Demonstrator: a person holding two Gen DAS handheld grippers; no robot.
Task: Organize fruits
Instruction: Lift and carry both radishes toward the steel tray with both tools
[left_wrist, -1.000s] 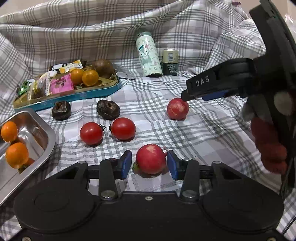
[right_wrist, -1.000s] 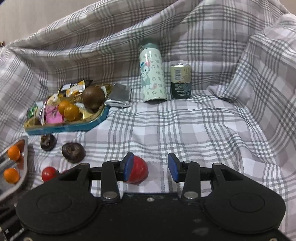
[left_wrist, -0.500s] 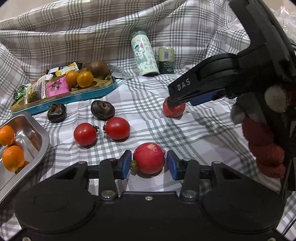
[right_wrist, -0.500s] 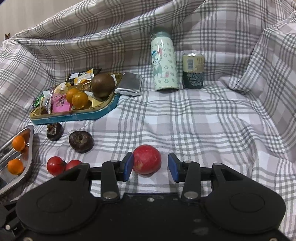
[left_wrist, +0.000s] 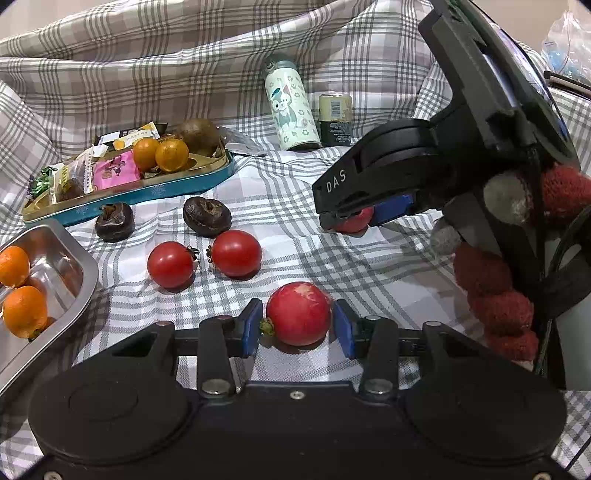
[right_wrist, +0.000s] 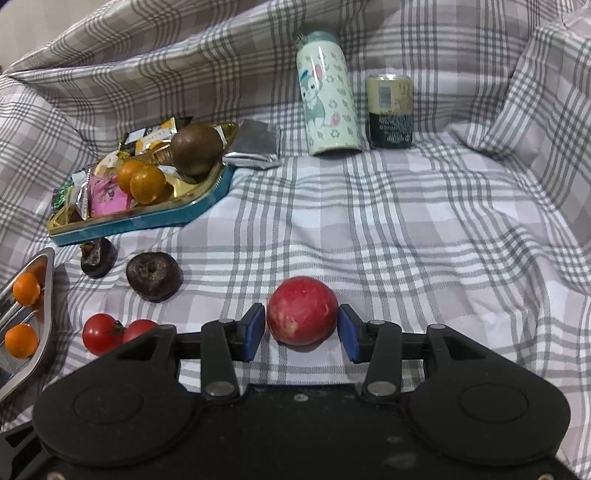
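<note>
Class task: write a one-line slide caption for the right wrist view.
Right gripper straddles a red fruit on the plaid cloth, fingers opening and not pressing it.

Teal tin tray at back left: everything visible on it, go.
The teal tin tray is a shallow oblong metal tin, teal outside with pale snowflake marks and a gold inner face. It rests on the checked cloth, its far end raised so it tilts. It holds two oranges, a brown round fruit and wrapped snacks. A silver foil packet lies against its far end. Two dark shrivelled fruits sit just in front, apart from it. No gripper touches it.
</note>
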